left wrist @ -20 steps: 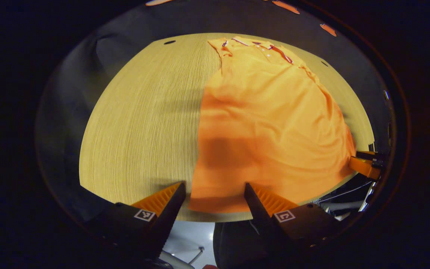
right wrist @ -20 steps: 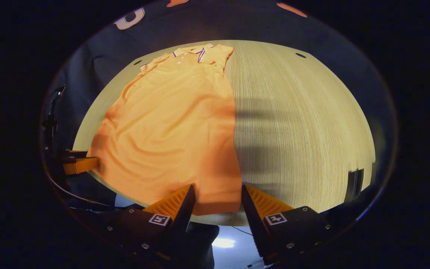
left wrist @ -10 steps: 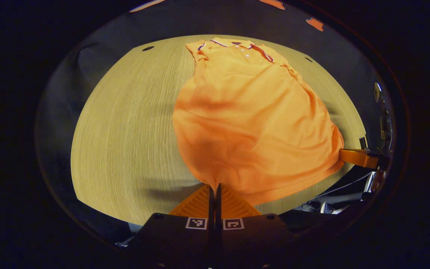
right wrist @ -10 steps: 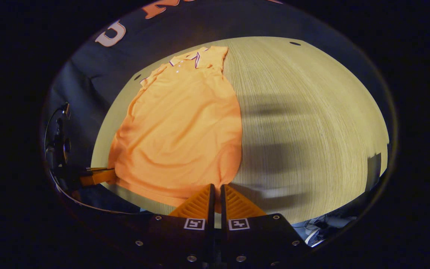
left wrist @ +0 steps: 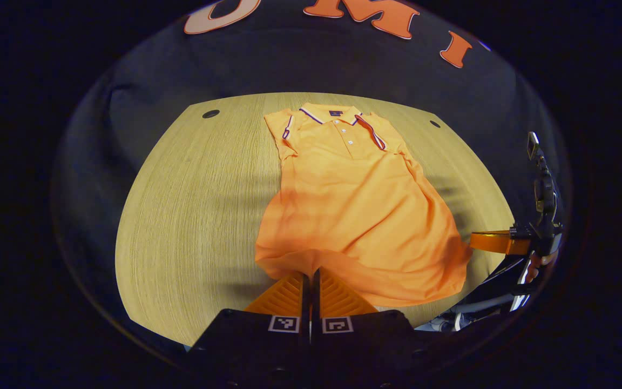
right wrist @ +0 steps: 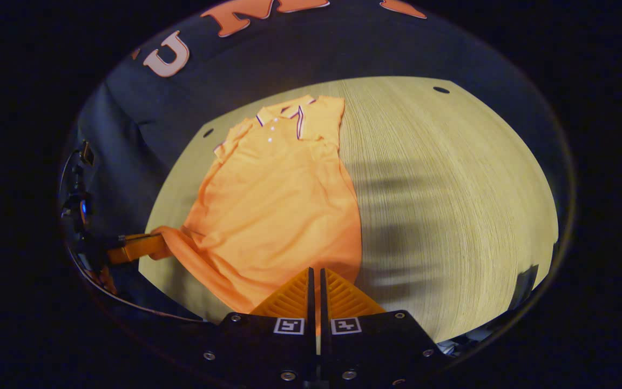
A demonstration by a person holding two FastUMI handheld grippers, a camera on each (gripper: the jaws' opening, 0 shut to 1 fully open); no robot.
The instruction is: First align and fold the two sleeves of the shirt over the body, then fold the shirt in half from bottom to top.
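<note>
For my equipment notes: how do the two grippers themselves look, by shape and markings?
The left gripper and right gripper each have two wedge-shaped, ribbed fingers on dark blocky bodies. A small square black-and-white marker sits behind each finger. The right gripper's body shows round screws.

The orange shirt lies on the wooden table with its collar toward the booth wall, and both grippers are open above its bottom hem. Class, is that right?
Not quite. The shirt does lie on the wooden table with its collar at the far end, but both grippers are shut on the bottom hem. The left gripper view shows the left gripper with jaws closed on the cloth; the right gripper view shows the same for the right gripper.
</note>
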